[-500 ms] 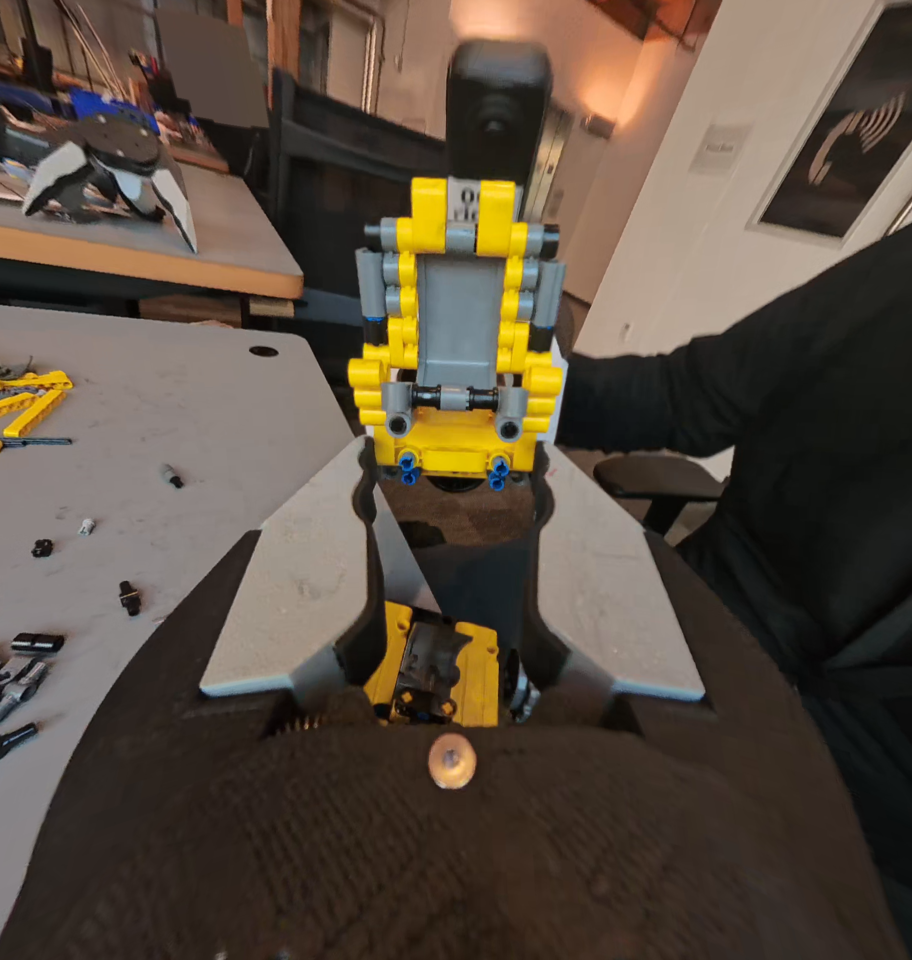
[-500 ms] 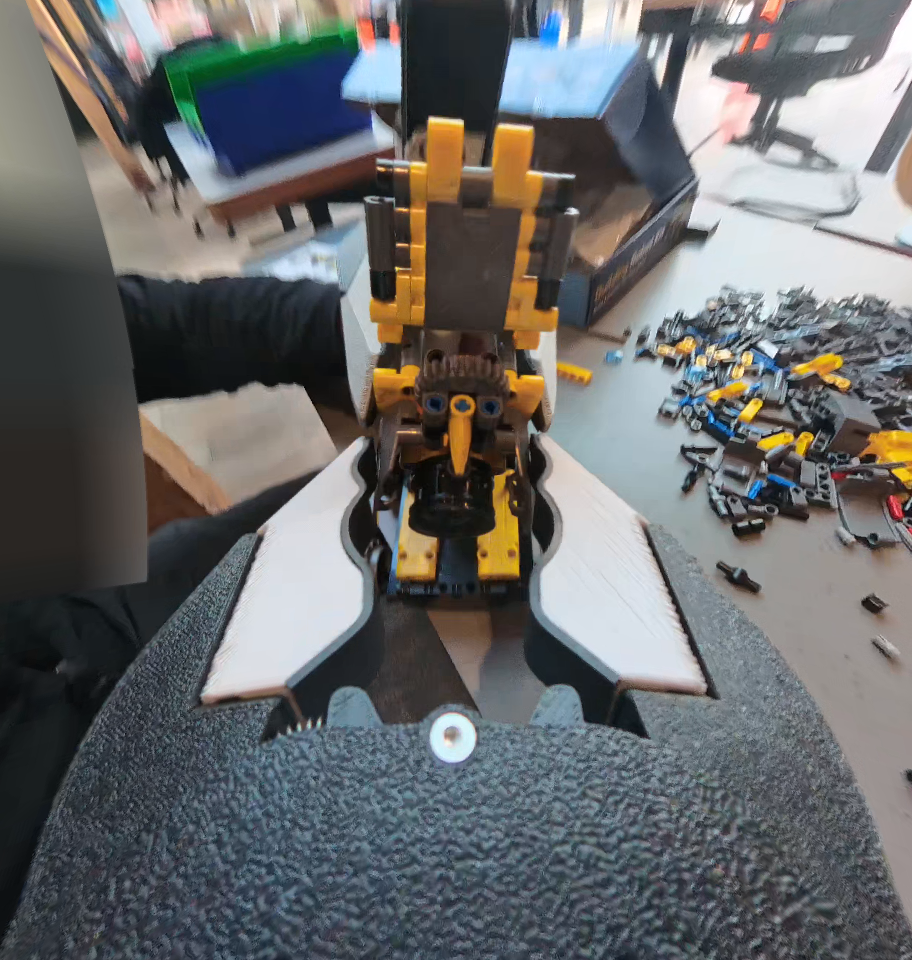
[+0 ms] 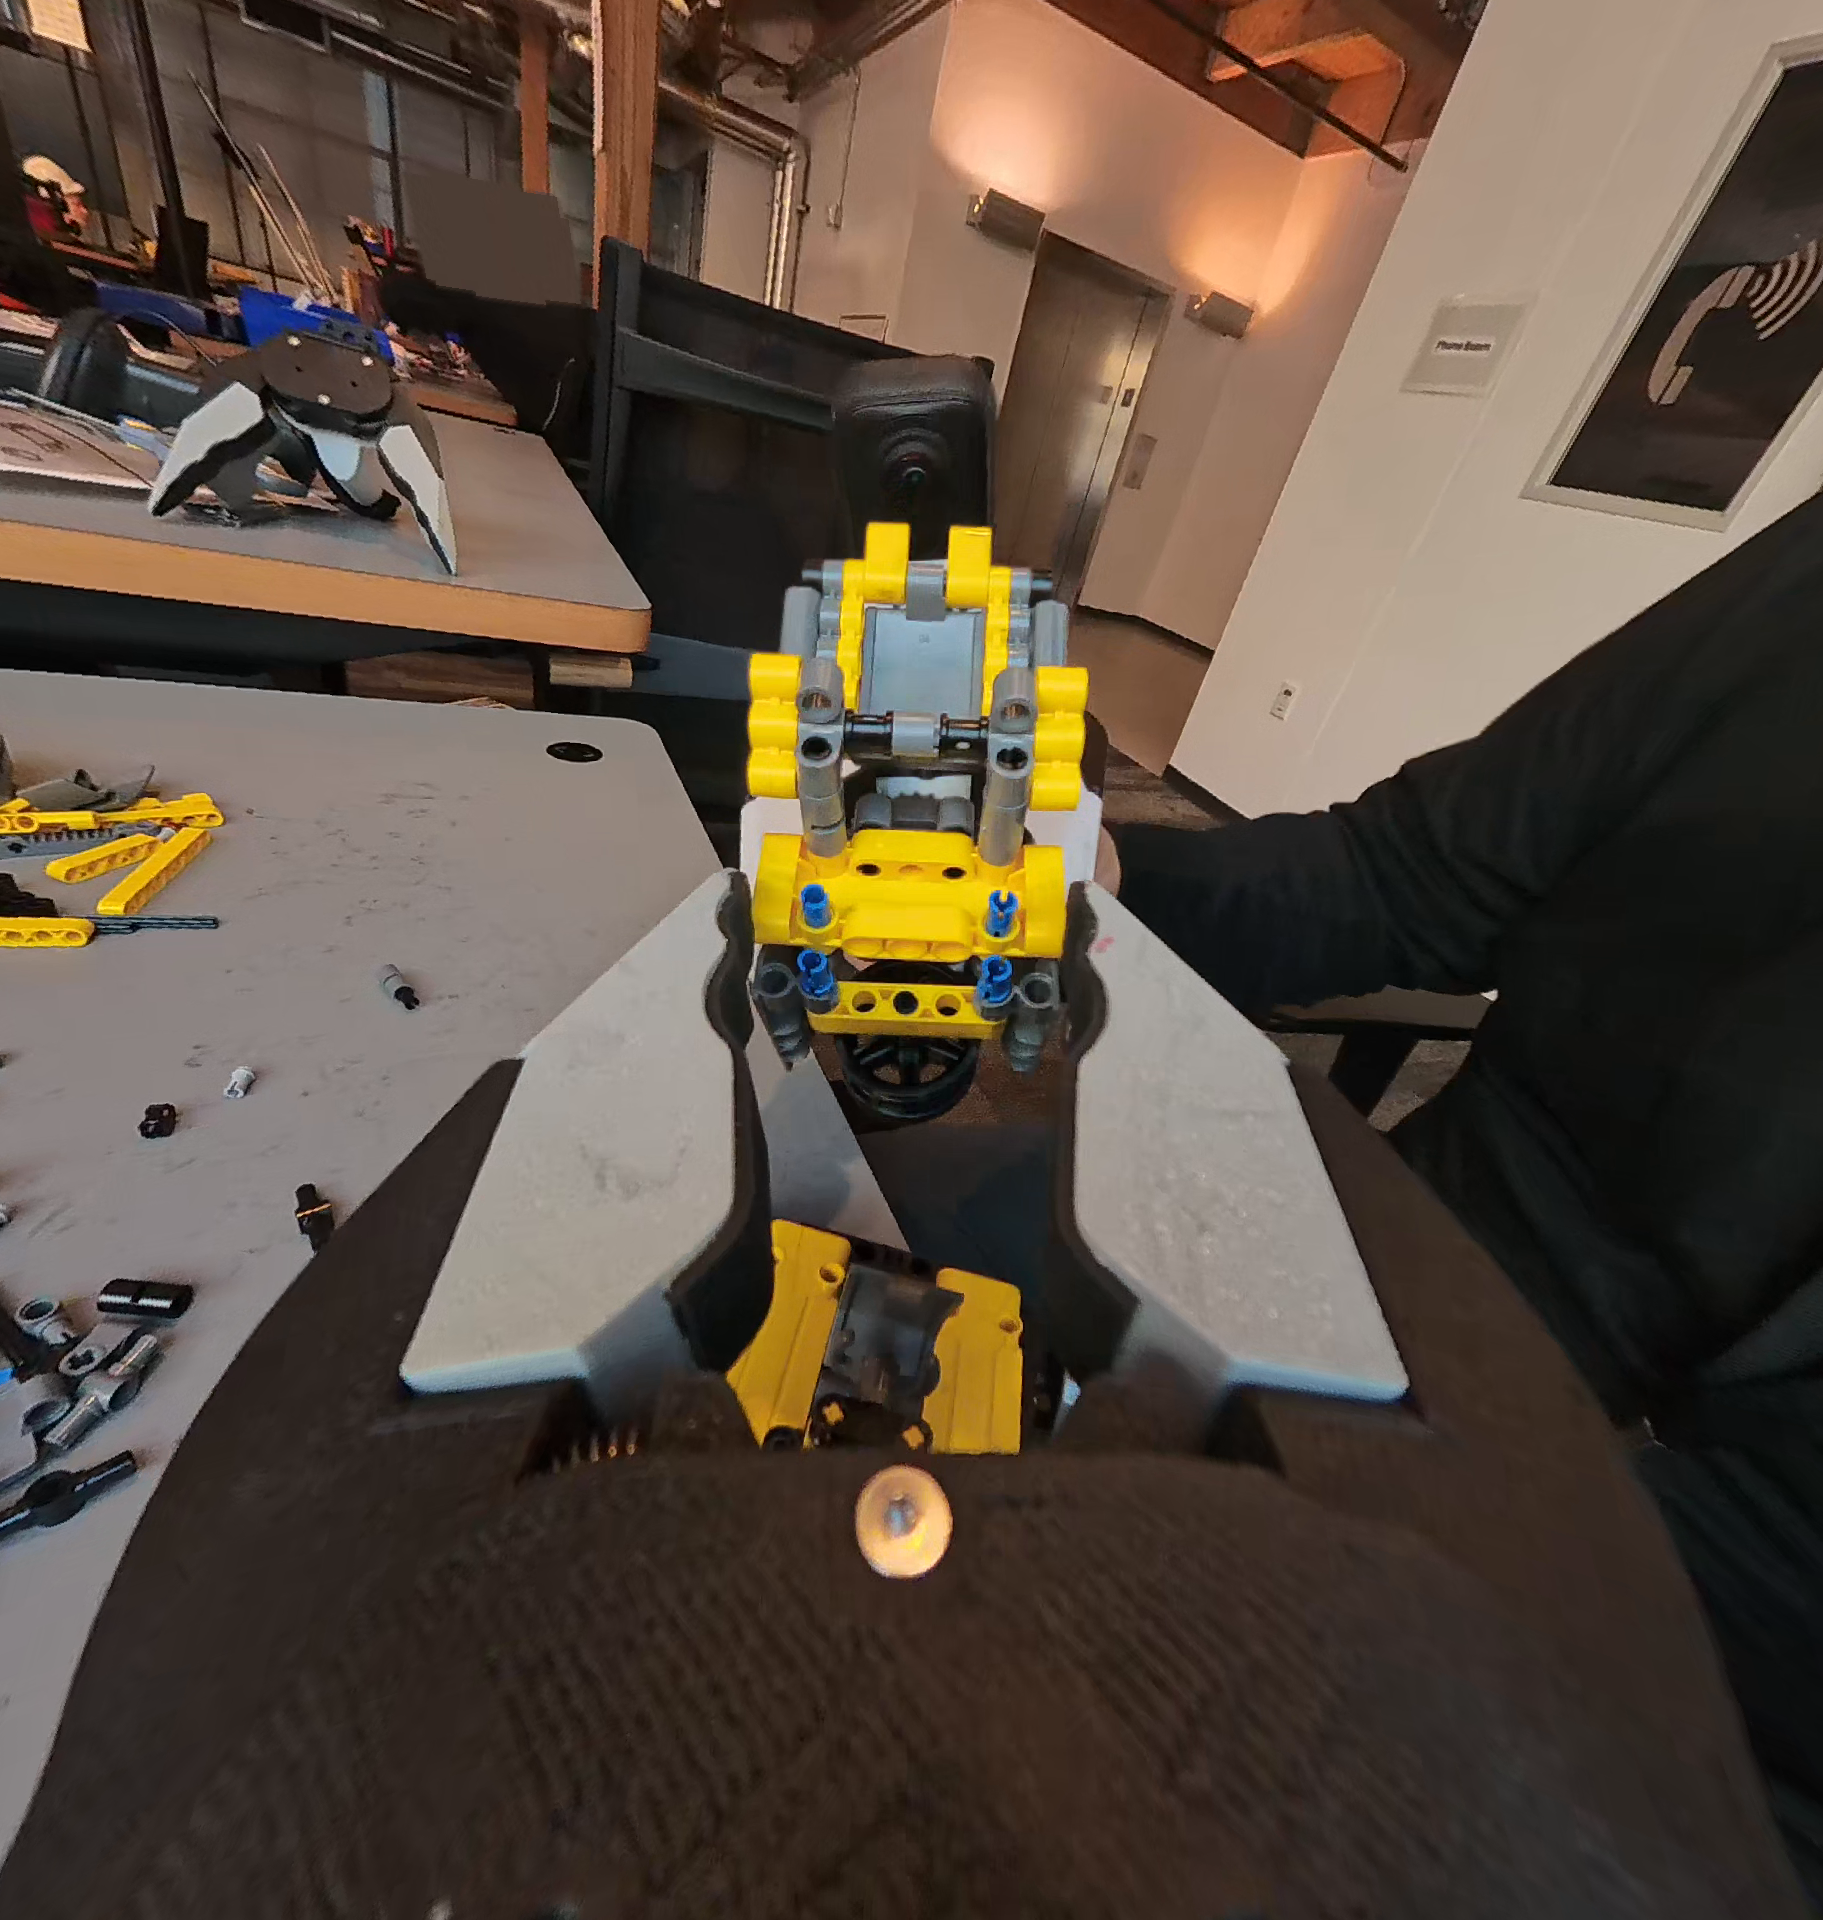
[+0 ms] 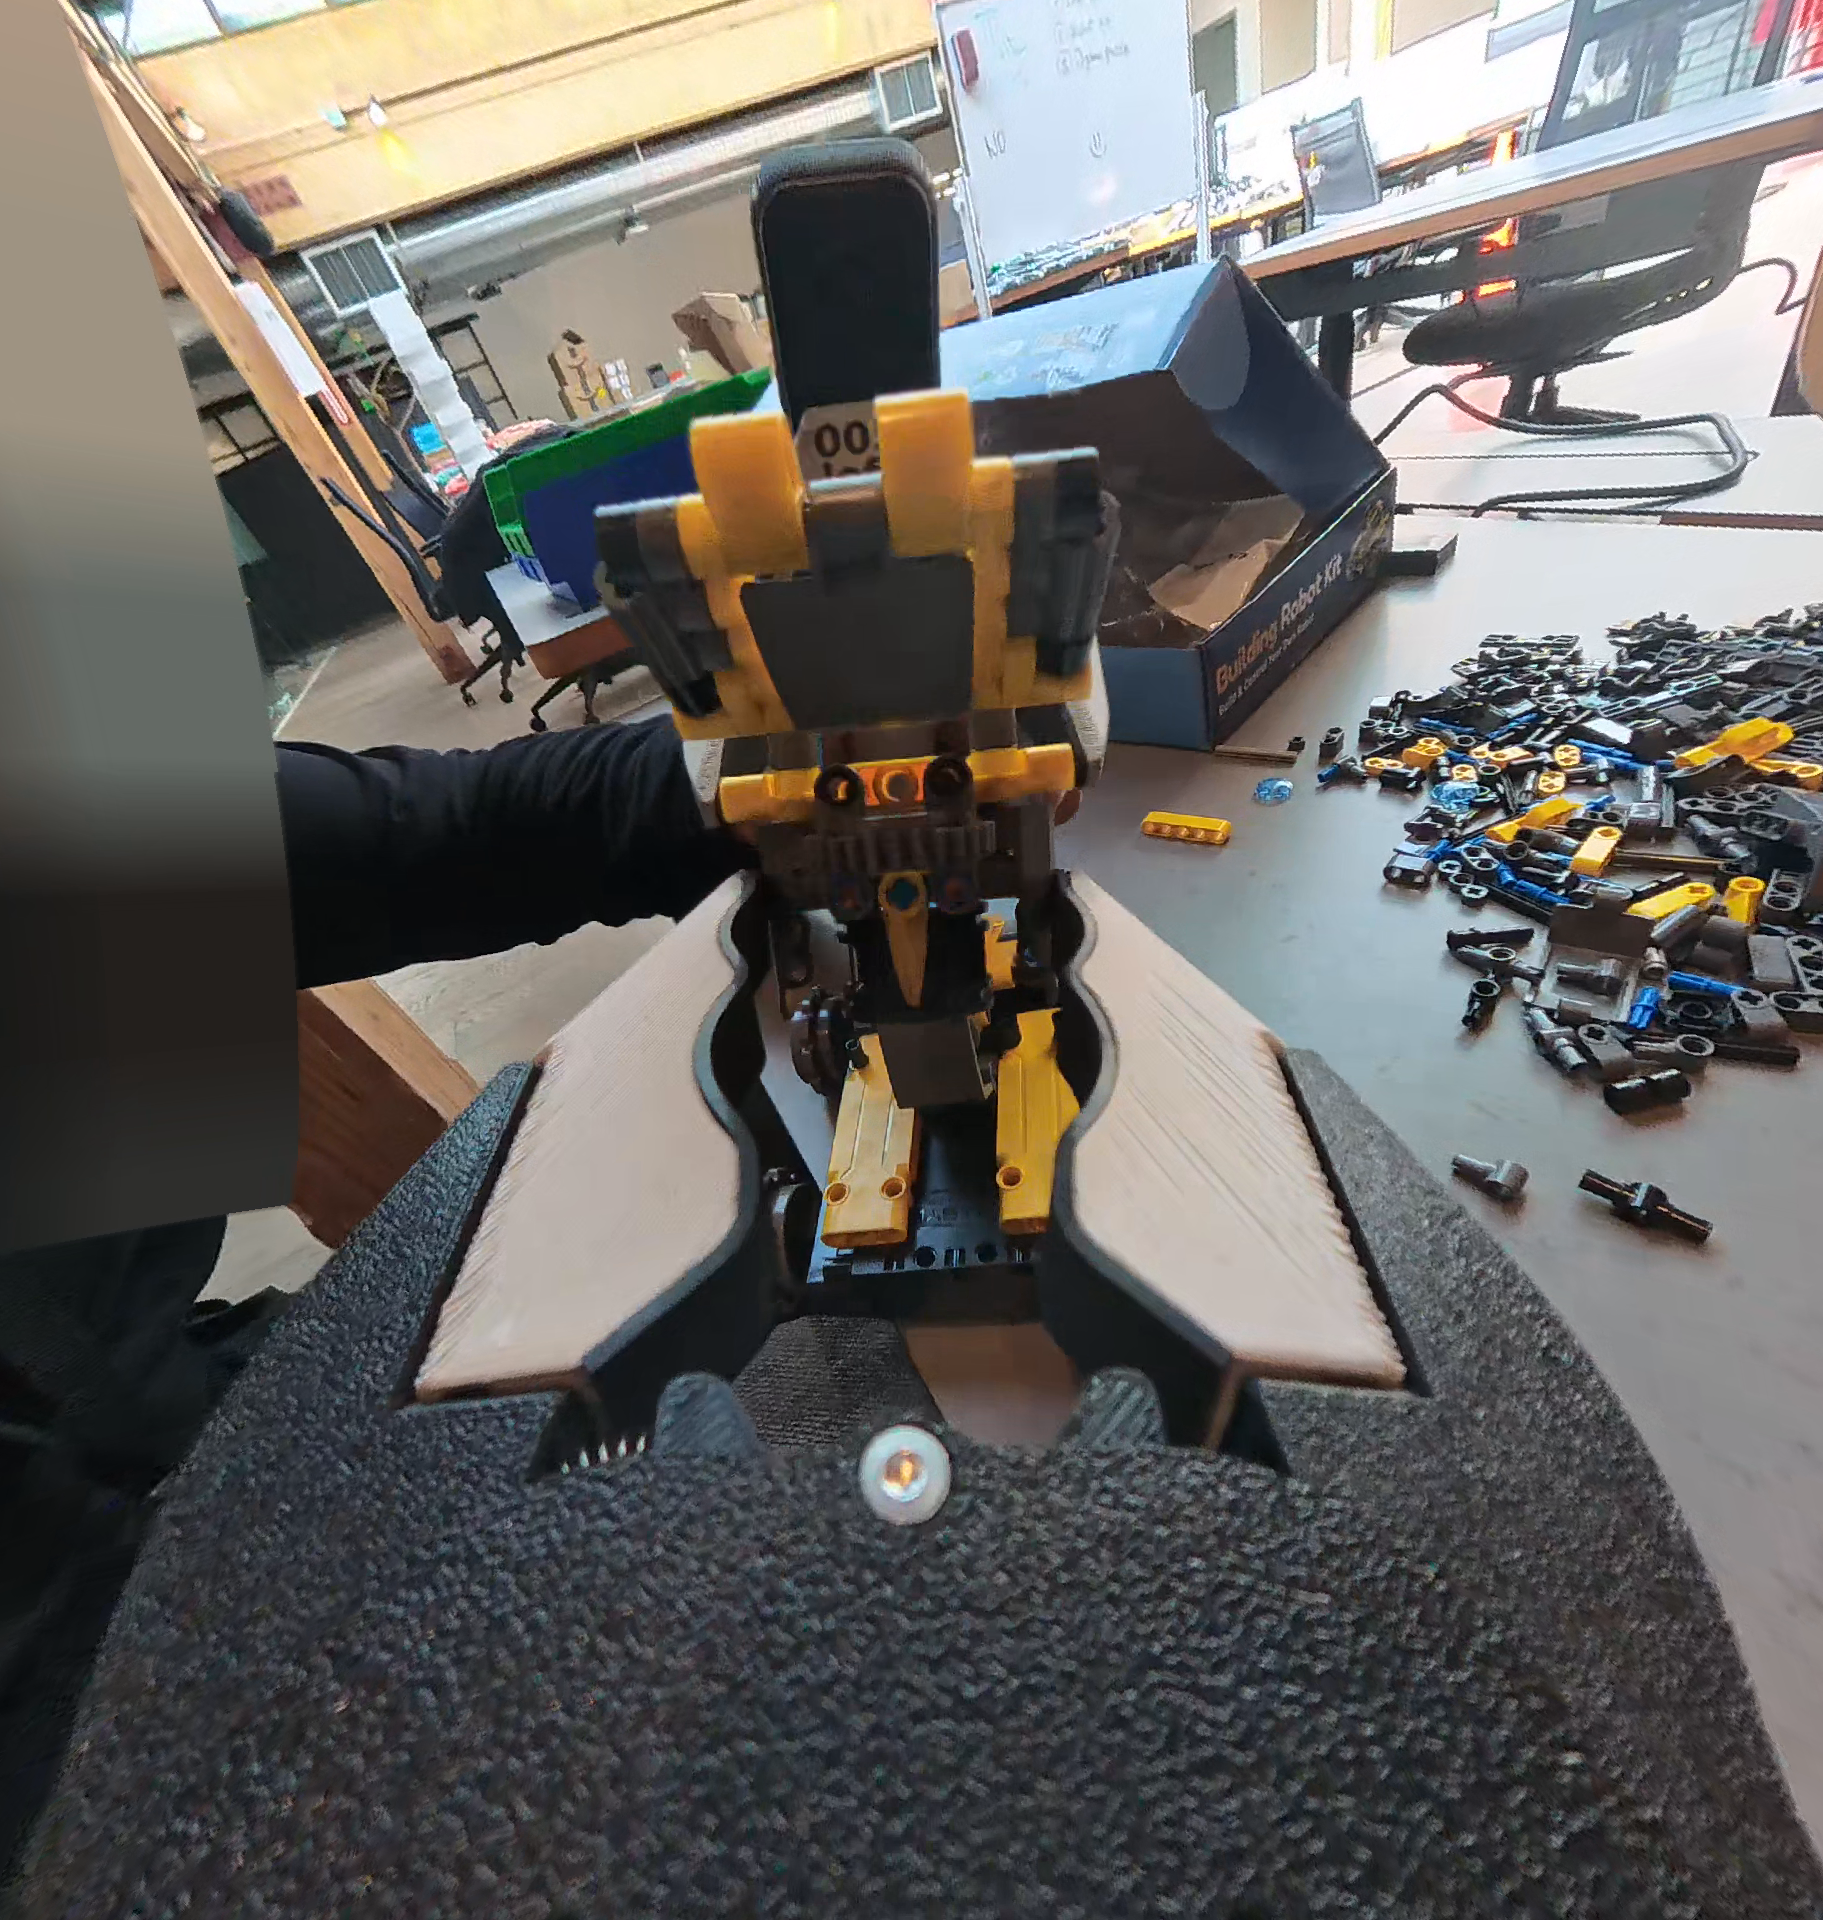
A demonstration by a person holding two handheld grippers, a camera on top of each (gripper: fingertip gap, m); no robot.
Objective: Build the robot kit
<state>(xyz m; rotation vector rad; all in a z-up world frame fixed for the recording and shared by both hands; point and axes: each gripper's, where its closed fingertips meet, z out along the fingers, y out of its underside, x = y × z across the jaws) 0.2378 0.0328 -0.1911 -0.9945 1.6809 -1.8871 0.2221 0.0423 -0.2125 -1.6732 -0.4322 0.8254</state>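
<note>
1. Above the table edge, between two hand-held grippers, a yellow and grey brick-built model (image 3: 907,904) is held in the air, touching nothing below it.
2. Left gripper (image 3: 907,935): its pale fingers are closed in on the model's yellow block with blue pins, one tip on each side.
3. Right gripper (image 4: 907,966): it comes from the opposite end, and its fingers pinch the dark lower part where two yellow beams run back toward it.
4. Judging by both views, each hold sits on a solid side face rather than on pins or a wheel. That looks like a sound place to squeeze a snap-together build.
5. The model stands roughly centred between each pair of fingers. Even pressure and level wrists would seem to guard against twisting joints apart.
6. A person's black sleeve (image 3: 1509,883) reaches in behind the model.
7. On the grey table (image 3: 419,831) lie yellow beams (image 3: 128,852) and small connectors, well apart from the grippers.
8. A heap of loose parts (image 4: 1665,831) and an open blue box (image 4: 1250,499) lie to the right.
</note>
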